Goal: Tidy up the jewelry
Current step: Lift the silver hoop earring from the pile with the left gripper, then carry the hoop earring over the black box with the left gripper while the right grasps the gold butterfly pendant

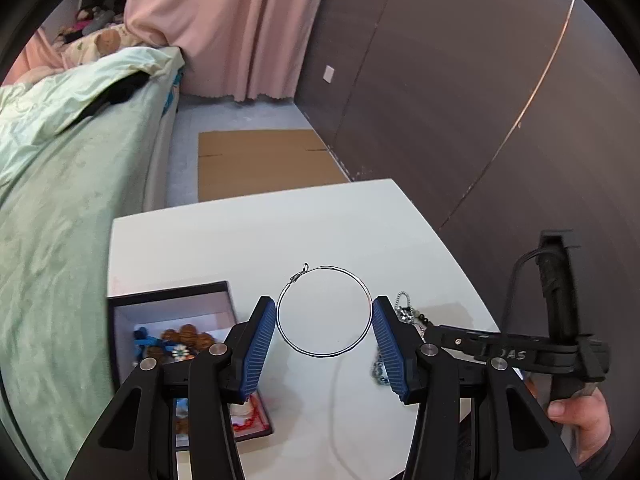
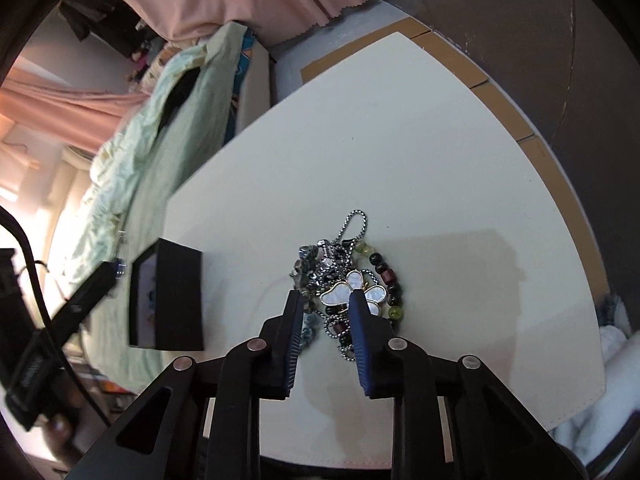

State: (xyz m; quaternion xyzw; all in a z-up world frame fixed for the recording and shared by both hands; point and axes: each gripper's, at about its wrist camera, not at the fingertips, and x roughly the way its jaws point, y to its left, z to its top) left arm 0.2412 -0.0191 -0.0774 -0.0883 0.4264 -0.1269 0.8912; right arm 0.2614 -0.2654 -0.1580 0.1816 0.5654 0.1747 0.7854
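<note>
1. A white table with rounded corners fills the lower half of both wrist views; its top is plain and matte, and in the right wrist view it curves broadly under the fisheye lens
2. The left gripper holds a thin wire hoop earring between its blue ribbed pads, one pad touching each side of the ring, the clasp at the upper left
3. An open dark jewelry box sits on the table at the left, just beside the left gripper, holding brown beads, a small flower piece and red items
4. The right gripper has its jaws apart, lowered over a heap of jewelry: ball chain, dark and green beads, and a white butterfly pendant between the fingers, nothing pinched
5. Behind the table lies a flattened cardboard sheet on a grey floor
6. A bed with a pale green quilt runs along the left; pink curtains hang at the back, and a dark brown panelled wall stands on the right
</note>
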